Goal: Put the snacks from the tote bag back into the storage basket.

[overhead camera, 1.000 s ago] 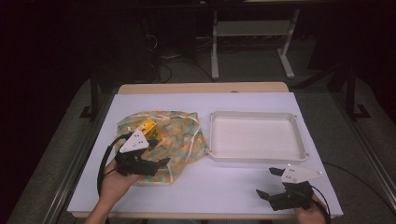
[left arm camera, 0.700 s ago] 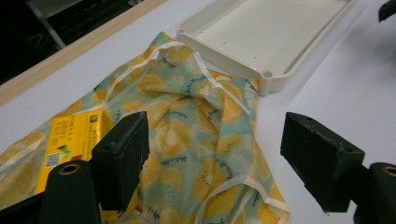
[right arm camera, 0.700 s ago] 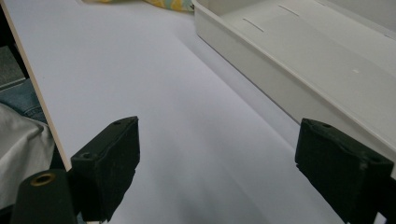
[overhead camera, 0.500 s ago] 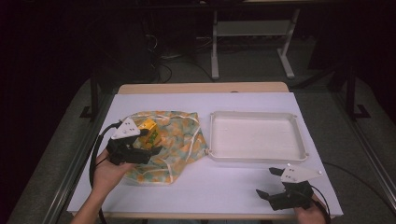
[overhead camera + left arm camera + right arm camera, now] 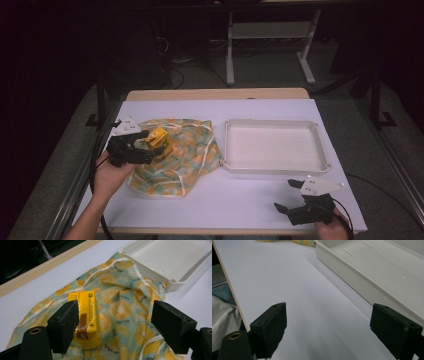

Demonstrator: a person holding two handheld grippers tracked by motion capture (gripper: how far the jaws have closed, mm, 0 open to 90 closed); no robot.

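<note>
The left gripper [image 5: 113, 322] had its jaws spread wide over a yellow carton [image 5: 86, 317] lying on a lemon-print cloth [image 5: 125, 307]; the carton's print was unreadable. The right gripper [image 5: 337, 330], jaws also spread wide, held nothing.

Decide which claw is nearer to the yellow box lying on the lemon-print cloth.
Left. The left claw is open right beside the yellow box on the cloth; the right claw sits open at the table's near edge, beyond the white tray.

Your left hand [image 5: 107, 175] holds the left claw [image 5: 145, 147] at the left side of the bench, pointing to the right, and its 2 jaws stand wide apart. Your right hand [image 5: 334, 231] holds the right claw [image 5: 286, 196] low near the front right corner, jaws also spread wide, gripping nothing.
</note>
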